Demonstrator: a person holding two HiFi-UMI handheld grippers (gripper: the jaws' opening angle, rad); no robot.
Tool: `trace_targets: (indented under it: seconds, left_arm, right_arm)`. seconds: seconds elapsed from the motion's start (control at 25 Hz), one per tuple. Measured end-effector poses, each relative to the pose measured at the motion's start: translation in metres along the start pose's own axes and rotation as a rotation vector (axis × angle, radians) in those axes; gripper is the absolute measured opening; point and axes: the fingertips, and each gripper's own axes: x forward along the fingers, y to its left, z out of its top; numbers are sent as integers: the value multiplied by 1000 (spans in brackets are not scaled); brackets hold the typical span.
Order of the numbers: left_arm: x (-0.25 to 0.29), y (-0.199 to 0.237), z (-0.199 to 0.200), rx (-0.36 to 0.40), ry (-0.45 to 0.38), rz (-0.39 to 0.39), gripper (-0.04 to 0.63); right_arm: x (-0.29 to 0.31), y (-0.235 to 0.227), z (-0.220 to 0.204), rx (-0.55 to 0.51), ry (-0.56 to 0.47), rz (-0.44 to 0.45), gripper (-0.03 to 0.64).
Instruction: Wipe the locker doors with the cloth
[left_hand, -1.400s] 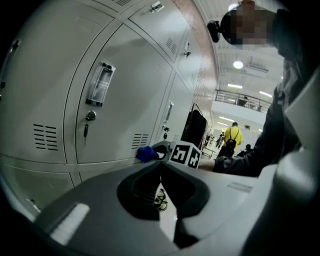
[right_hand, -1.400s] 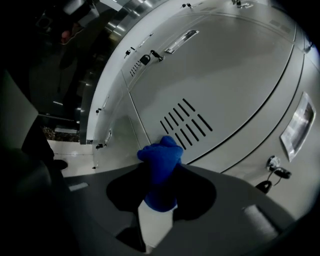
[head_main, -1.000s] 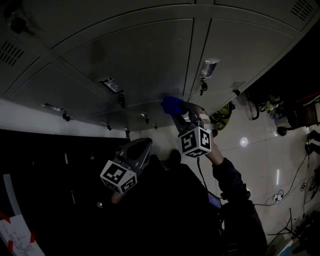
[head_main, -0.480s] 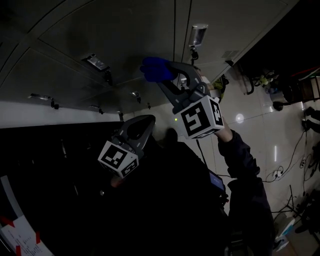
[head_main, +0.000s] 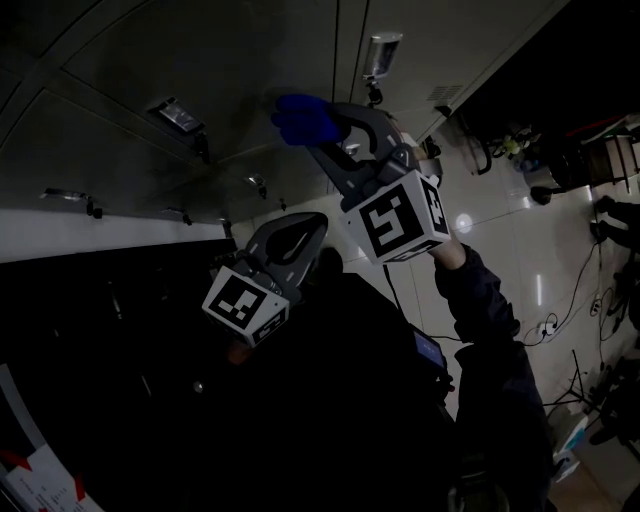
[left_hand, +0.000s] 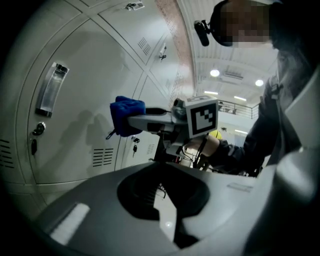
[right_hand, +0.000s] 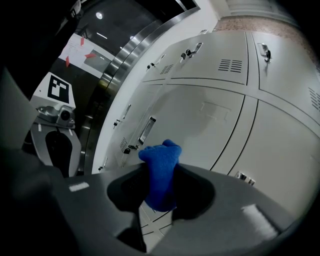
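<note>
Cloth (right_hand: 159, 186) clamped in right gripper (right_hand: 161, 167), near locker door (head_main: 230, 60) edge

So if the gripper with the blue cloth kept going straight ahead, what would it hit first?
Most likely the locker door right ahead; the blue cloth in the right gripper would touch first. How near it is, I cannot tell.

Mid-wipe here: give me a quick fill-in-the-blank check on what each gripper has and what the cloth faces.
1. The cloth clamped in the right gripper is ____ in colour.
2. The left gripper is shut and holds ____.
3. The cloth is raised in front of pale metal ____ doors.

Missing words: blue; nothing; locker.
</note>
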Motion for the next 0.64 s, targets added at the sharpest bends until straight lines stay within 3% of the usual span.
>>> trace_targets:
  seconds: [0.64]
  left_arm:
    - [-6,2,4,2,-19,-11,-20]
  right_arm:
    - [5,-2,11,-14,8,-14,117]
